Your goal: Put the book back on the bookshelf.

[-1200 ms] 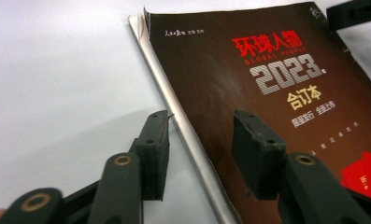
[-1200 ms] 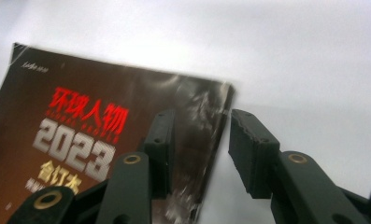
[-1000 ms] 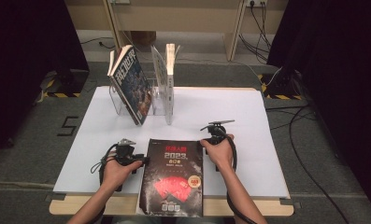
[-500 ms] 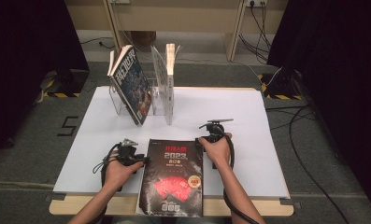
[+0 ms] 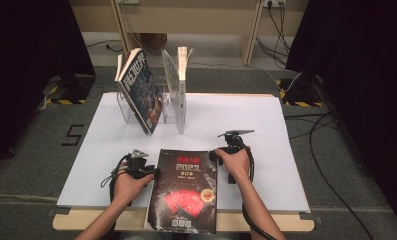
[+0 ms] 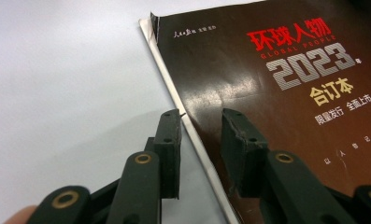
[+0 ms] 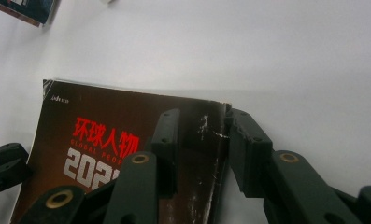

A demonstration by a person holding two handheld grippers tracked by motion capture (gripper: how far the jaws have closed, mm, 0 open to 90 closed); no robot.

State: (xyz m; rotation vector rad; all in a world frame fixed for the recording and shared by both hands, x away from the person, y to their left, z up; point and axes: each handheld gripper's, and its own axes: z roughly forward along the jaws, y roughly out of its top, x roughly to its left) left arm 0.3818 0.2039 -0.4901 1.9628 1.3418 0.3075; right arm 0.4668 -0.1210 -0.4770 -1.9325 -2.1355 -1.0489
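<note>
A black book [image 5: 183, 192] with red characters and "2023" on its cover lies flat at the table's near edge. My left gripper [image 5: 148, 170] sits at the book's left edge. In the left gripper view the book [image 6: 267, 84] has its edge between the gripper's [image 6: 201, 116] jaws: one stands on the white table, the other over the cover. They have just been closing, with a gap left. My right gripper [image 5: 217, 156] is at the upper right corner. Its [image 7: 203, 116] jaws straddle the book's [image 7: 103, 126] right edge and have just been closing too.
A clear book stand [image 5: 128, 112] at the back of the white table [image 5: 236, 120] holds a leaning magazine [image 5: 138, 87] and an upright book [image 5: 182, 75]. Cables [image 5: 331, 150] trail on the floor at the right. The book's near end overhangs the table's front edge.
Both hands and the book have stayed in place. The jaws of both grippers look slightly narrower around the book's side edges.
</note>
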